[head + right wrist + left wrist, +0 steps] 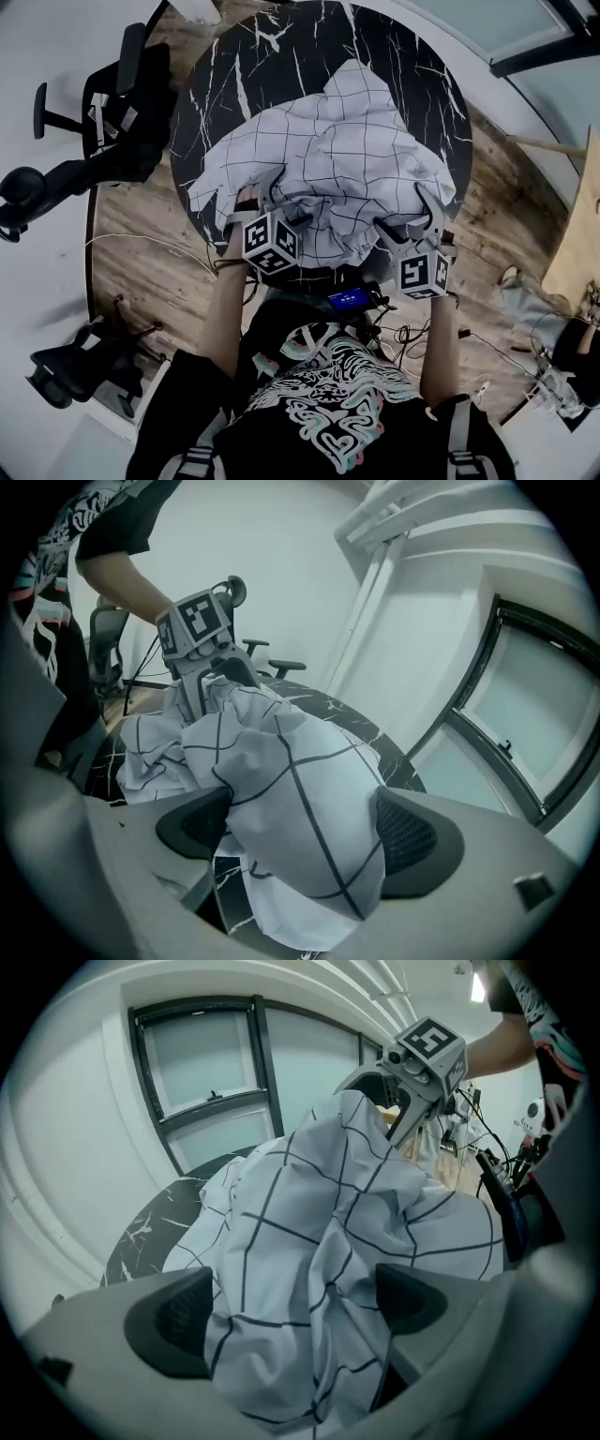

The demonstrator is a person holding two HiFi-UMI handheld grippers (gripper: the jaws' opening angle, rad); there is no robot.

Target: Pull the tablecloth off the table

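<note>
1. Fingers of the left gripper: spread wide, released. A fold of the tablecloth lies loose between the pads, not pinched.
2. Fingers of the right gripper: also spread wide, nothing clamped. A rounded bulge of cloth fills the gap and brushes both pads.
3. Tablecloth: white with a dark grid, crumpled in a heap beyond and between both pairs of fingers. Its near hem hangs below the fingertips. The bulk rests on the round black marbled table, whose bare top shows past the heap.
4. Hazard, empty pull: with neither pair closed, drawing back now would likely leave the cloth on the table.
5. Hazard, shallow bite: closing on only the puffed top layer may catch too little. The weight of the heap could then drag that thin fold out from between the pads.
6. Hazard, uneven hold: if one pair catches and the other slips, the cloth probably swings to one side and trails off the rim.
7. Hazard, snag: a small lit device and loose leads sit just behind the fingers at the person's waist. A falling hem might catch there.
</note>
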